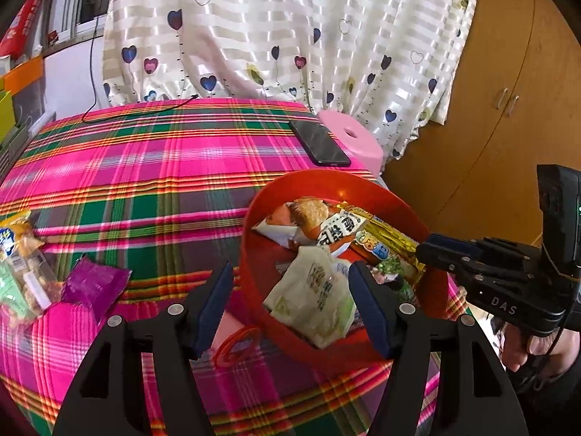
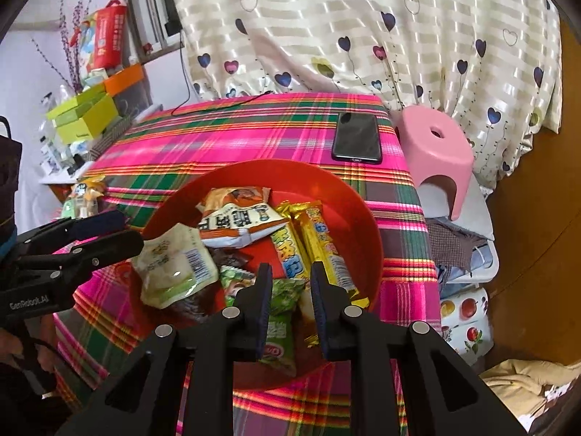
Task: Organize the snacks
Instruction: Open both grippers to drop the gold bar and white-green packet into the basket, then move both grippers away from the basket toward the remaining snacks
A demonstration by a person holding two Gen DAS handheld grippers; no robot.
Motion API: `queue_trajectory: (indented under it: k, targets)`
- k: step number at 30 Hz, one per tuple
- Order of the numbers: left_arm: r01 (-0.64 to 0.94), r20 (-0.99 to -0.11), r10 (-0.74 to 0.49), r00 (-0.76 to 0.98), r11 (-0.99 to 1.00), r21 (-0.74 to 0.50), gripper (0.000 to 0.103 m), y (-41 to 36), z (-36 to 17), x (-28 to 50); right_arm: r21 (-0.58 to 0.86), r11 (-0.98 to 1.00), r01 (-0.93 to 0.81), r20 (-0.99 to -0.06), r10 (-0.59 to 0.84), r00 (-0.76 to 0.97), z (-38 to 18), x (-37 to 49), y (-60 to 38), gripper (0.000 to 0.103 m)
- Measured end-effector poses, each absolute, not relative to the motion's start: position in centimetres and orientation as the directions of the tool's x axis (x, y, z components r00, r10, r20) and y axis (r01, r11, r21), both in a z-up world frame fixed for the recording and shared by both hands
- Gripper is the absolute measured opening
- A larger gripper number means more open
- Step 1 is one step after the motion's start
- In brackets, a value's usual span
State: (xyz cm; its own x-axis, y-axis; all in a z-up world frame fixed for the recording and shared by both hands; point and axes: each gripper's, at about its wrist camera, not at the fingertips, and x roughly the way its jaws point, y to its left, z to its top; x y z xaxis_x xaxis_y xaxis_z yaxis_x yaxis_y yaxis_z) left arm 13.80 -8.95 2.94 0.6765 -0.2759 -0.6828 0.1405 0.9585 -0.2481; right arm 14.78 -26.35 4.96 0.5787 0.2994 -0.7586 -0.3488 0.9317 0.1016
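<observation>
The left gripper (image 1: pixel 290 305) is spread wide above the near rim of the round red plastic bowl (image 1: pixel 254 218), straddling a pale green snack packet (image 1: pixel 316 298) without gripping it. The right gripper (image 2: pixel 290 290) hangs half spread and empty over the bowl. Loose wrapped snacks (image 1: pixel 25 272) (a purple one too) lie on the plaid-covered counter (image 1: pixel 145 181); fetch those next, pinching the wrapper's middle.
</observation>
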Motion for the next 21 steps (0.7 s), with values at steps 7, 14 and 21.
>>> queue_trajectory:
  k: [7, 14, 21]
  targets:
    - [0.130, -0.694, -0.281, 0.663, 0.956, -0.263, 0.067, -7.5, 2.6, 11.8, 0.112, 0.926, -0.360, -0.753, 0.316, 0.578, 5.7, 12.9, -25.4, 0.022]
    - [0.099, -0.702, -0.249, 0.667, 0.964, -0.248, 0.067, -6.3, 2.7, 10.2, 0.119, 0.916, -0.383, -0.752, 0.335, 0.568, 6.4, 11.3, -23.9, 0.025]
    - [0.082, -0.699, -0.228, 0.678, 0.968, -0.237, 0.067, -5.4, 3.0, 8.8, 0.118, 0.900, -0.420, -0.751, 0.357, 0.555, 6.8, 9.9, -22.0, 0.028]
